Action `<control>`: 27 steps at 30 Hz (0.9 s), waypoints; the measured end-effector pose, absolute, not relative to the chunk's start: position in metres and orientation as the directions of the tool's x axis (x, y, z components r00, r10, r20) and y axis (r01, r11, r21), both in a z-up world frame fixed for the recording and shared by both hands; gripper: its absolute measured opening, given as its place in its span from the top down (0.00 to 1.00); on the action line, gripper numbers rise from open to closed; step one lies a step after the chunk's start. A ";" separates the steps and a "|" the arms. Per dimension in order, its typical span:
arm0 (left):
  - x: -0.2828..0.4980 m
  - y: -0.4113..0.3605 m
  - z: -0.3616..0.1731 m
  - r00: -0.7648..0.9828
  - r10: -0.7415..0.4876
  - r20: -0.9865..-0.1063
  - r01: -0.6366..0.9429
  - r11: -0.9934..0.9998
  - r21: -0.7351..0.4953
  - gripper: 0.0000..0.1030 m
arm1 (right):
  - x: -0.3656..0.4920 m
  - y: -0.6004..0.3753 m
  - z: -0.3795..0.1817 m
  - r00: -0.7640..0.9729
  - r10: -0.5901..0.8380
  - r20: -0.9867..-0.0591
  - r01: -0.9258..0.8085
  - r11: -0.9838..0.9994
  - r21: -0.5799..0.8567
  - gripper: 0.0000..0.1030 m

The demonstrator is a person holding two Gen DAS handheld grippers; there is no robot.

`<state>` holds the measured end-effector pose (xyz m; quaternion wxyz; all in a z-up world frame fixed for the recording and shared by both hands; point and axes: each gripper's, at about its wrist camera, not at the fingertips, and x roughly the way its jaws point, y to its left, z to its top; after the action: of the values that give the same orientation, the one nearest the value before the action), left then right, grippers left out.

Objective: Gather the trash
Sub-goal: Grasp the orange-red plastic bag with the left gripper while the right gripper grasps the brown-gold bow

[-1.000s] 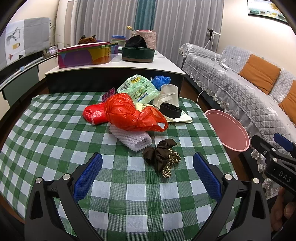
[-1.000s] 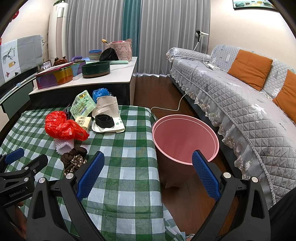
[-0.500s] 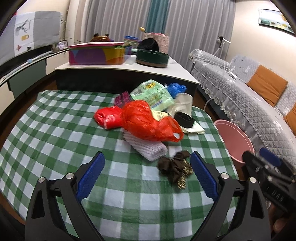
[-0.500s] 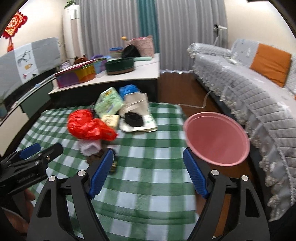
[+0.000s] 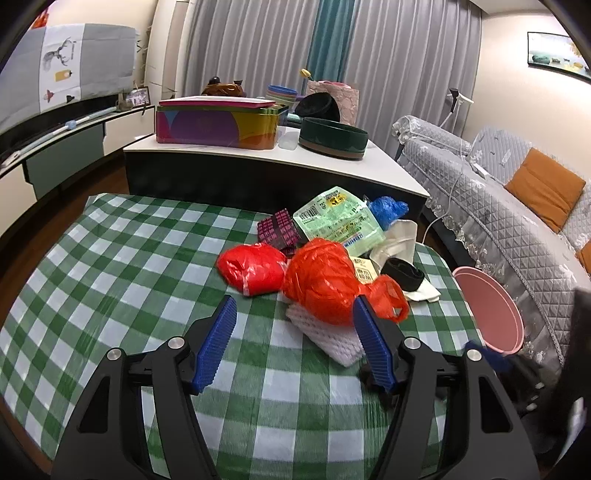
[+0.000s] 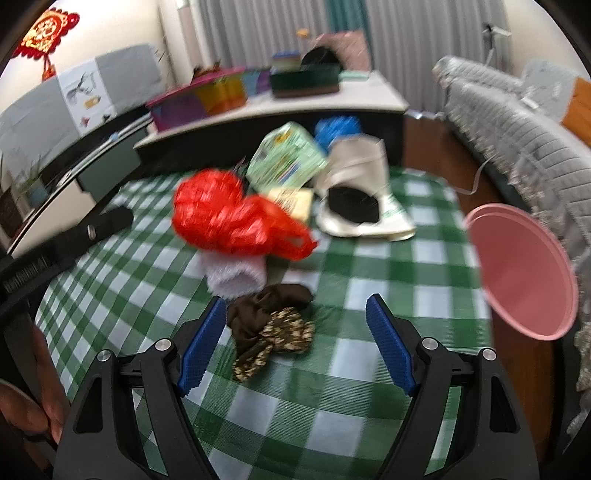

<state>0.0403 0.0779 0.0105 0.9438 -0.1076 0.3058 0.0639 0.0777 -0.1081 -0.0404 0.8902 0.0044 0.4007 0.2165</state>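
Both tongs gape wide and hold nothing. The left tongs (image 5: 293, 341) frame the red bag (image 5: 325, 282) at center frame. The right tongs (image 6: 295, 341) flank the brown cloth (image 6: 267, 317) on the table (image 6: 369, 406).

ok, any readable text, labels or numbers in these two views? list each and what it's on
None reads cleanly.
green packet: printed label, too small to read.
maroon packet: repeating pink characters, too small to read.
yellowish box: dark print, too small to read.
left tongs: white lettering on the body, blurred.
red wall ornament: gold sign, blurred.
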 end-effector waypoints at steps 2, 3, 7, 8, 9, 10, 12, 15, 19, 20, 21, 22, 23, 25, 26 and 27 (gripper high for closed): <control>0.046 0.080 0.008 0.804 0.049 -0.593 -0.182 0.969 -0.166 0.38 | 0.083 -0.099 -0.053 0.550 0.387 -0.740 -0.395 0.901 0.178 0.25; 0.050 0.079 0.007 0.803 0.046 -0.595 -0.178 0.970 -0.166 0.38 | 0.085 -0.096 -0.059 0.535 0.387 -0.751 -0.397 0.900 0.180 0.25; 0.064 0.078 0.001 0.800 0.015 -0.599 -0.148 0.974 -0.173 0.38 | 0.091 -0.091 -0.070 0.496 0.396 -0.773 -0.420 0.888 0.186 0.39; 0.069 0.077 -0.001 0.799 0.003 -0.601 -0.138 0.974 -0.178 0.38 | 0.092 -0.091 -0.071 0.489 0.404 -0.774 -0.427 0.884 0.191 0.50; 0.073 0.076 -0.003 0.798 -0.005 -0.603 -0.133 0.974 -0.183 0.38 | 0.093 -0.092 -0.070 0.485 0.412 -0.772 -0.431 0.880 0.198 0.55; 0.077 0.075 -0.005 0.795 -0.013 -0.606 -0.128 0.974 -0.189 0.38 | 0.095 -0.094 -0.070 0.489 0.410 -0.770 -0.431 0.881 0.196 0.57; 0.084 0.072 -0.009 0.790 -0.023 -0.613 -0.122 0.974 -0.192 0.38 | 0.099 -0.101 -0.068 0.515 0.401 -0.758 -0.421 0.888 0.184 0.59; 0.094 0.071 -0.017 0.779 -0.030 -0.626 -0.125 0.971 -0.203 0.41 | 0.104 -0.114 -0.066 0.537 0.388 -0.749 -0.389 0.902 0.188 0.60; 0.104 0.069 -0.028 0.754 -0.071 -0.653 -0.110 0.967 -0.232 0.54 | 0.110 -0.129 -0.060 0.569 0.363 -0.738 -0.339 0.921 0.192 0.60; 0.105 0.068 -0.030 0.754 -0.080 -0.652 -0.104 0.966 -0.239 0.56 | 0.110 -0.132 -0.058 0.574 0.358 -0.736 -0.330 0.924 0.193 0.60; 0.105 0.066 -0.029 0.757 -0.077 -0.649 -0.100 0.968 -0.232 0.57 | 0.110 -0.134 -0.057 0.580 0.353 -0.734 -0.322 0.927 0.191 0.60; 0.105 0.063 -0.028 0.759 -0.073 -0.647 -0.096 0.970 -0.222 0.60 | 0.110 -0.136 -0.054 0.589 0.347 -0.730 -0.315 0.930 0.188 0.60; 0.104 0.061 -0.027 0.762 -0.073 -0.644 -0.090 0.972 -0.217 0.62 | 0.109 -0.138 -0.052 0.597 0.343 -0.726 -0.310 0.932 0.185 0.60; 0.103 0.058 -0.024 0.765 -0.081 -0.638 -0.077 0.973 -0.216 0.65 | 0.108 -0.143 -0.048 0.614 0.331 -0.716 -0.299 0.938 0.177 0.60; 0.101 0.055 -0.022 0.770 -0.080 -0.633 -0.069 0.976 -0.206 0.65 | 0.107 -0.145 -0.045 0.622 0.325 -0.712 -0.293 0.940 0.174 0.60; 0.100 0.054 -0.020 0.773 -0.076 -0.630 -0.065 0.978 -0.199 0.65 | 0.106 -0.149 -0.043 0.629 0.321 -0.708 -0.287 0.942 0.173 0.60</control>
<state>0.1002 0.0536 -0.0198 0.9357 -0.1052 0.3367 -0.0030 0.1058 -0.1486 -0.0433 0.9022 0.0216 0.3964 0.1685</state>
